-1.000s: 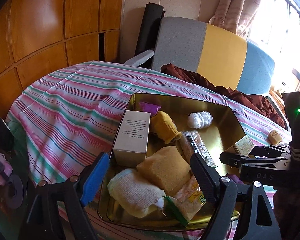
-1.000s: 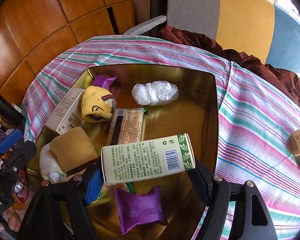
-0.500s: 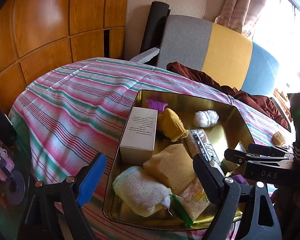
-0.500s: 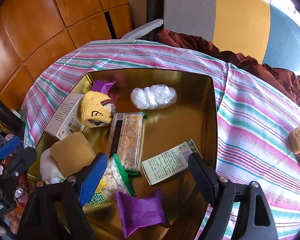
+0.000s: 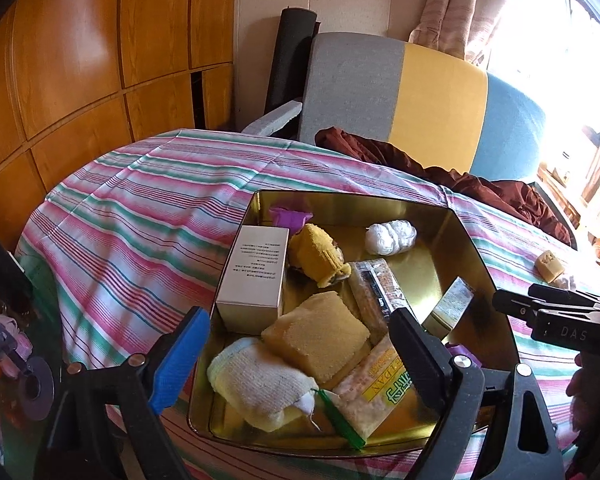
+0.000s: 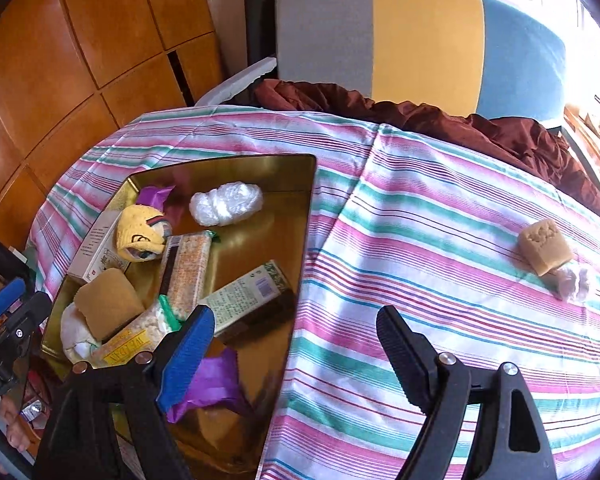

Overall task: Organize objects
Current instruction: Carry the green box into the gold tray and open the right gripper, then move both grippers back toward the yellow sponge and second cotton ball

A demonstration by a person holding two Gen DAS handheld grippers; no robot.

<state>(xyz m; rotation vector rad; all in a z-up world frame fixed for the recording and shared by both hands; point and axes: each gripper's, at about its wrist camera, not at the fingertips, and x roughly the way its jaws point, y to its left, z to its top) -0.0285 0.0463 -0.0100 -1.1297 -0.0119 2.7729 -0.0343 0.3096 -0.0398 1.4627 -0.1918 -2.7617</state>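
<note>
Striped-cloth worktop (image 6: pixel 440 240) with one shallow gold metal tray (image 6: pixel 306 216).
Tray holds two purple packets (image 6: pixel 216 380), two boxes, one white bundle (image 6: pixel 226 203); both tools, left tool (image 5: pixel 296 360) opening and right tool (image 6: pixel 296 340), gape empty.

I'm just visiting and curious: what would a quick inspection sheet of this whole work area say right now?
Surface: striped tablecloth over a table.
Job's things: gold tray holds a green-printed carton, white box, sponge, snack packets, a white bundle; a tan block lies outside on the cloth.
Clutter: maroon cloth at the far edge.
Grippers: left gripper opening, nothing between; right gripper open, empty.
Cables: nothing seen.
Surroundings: wooden panels, colour-block chair, bright window.
</note>
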